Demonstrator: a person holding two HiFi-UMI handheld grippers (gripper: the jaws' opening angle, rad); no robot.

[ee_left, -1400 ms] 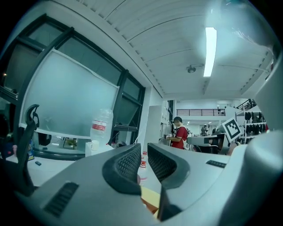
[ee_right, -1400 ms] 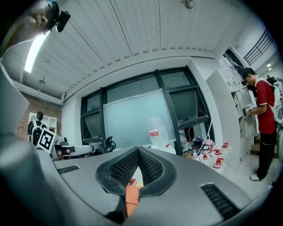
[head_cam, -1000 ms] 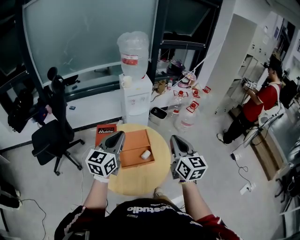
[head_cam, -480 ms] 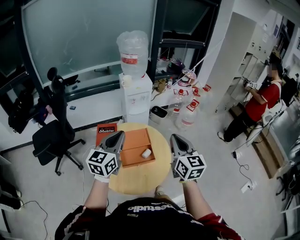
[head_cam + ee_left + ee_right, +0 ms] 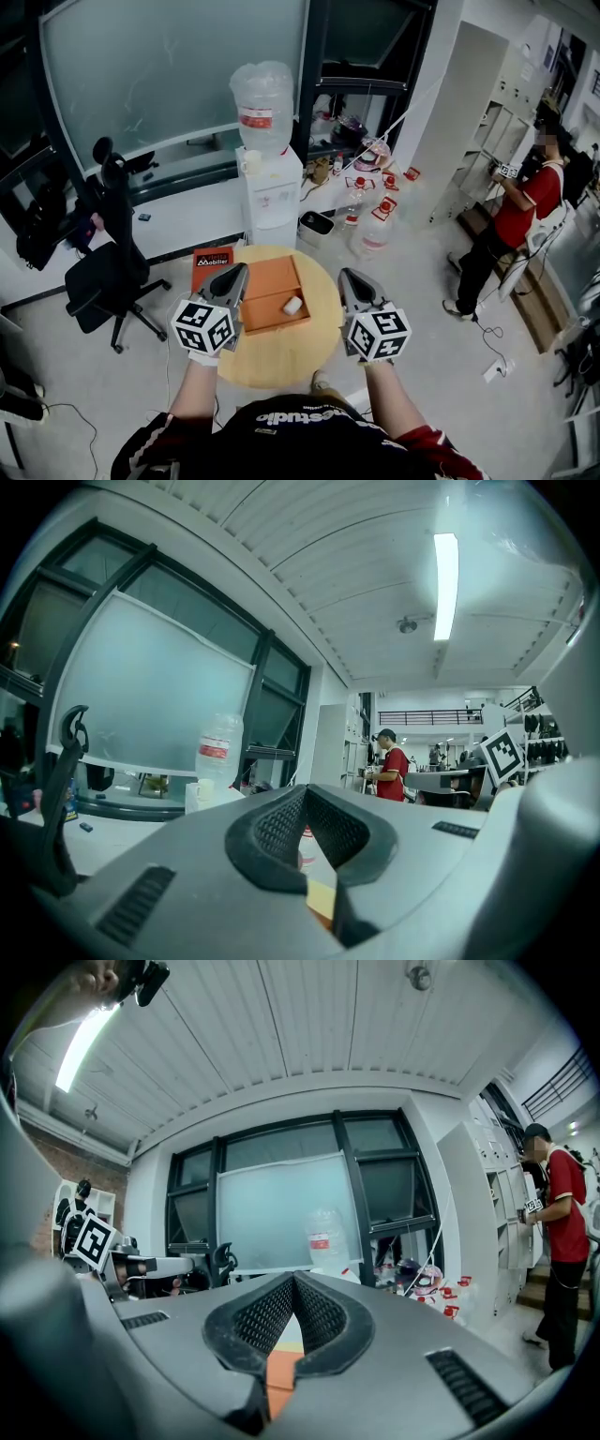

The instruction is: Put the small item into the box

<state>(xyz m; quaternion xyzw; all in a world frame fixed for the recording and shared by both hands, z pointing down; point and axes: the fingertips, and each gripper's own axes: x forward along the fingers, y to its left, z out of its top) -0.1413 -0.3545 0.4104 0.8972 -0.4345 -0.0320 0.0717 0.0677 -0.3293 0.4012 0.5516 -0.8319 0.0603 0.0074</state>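
- Office room with a pale grey floor [image 5: 441, 375]; a frosted glass wall [image 5: 178, 75] in dark frames runs along the far side
- a white water dispenser [image 5: 270, 197] carrying an upturned clear bottle stands against that wall; a black office chair [image 5: 103, 277] is on the left; clear water bottles with red labels [image 5: 373, 234] stand on the floor to the right
- a person in a red shirt [image 5: 520, 211] stands well apart at the far right
- a round pale wooden bench [image 5: 281, 361] sits below the camera; a red booklet [image 5: 210, 265] lies at its far left edge, just beside an orange open-topped box [image 5: 267, 286]
- the small white item [image 5: 292, 306] lies inside the box, towards its near right corner
- the left claw [image 5: 240, 270] is pinched together with nothing between its pads; in the head view it overlaps the box's left edge
- the right claw [image 5: 345, 274] is also closed tip to tip and empty; it hangs over the bench's right side, clear of the box
- the item lies roughly midway between the two claws; neither touches it
- each gripper view shows only a sliver of orange box and pale bench below the closed tips
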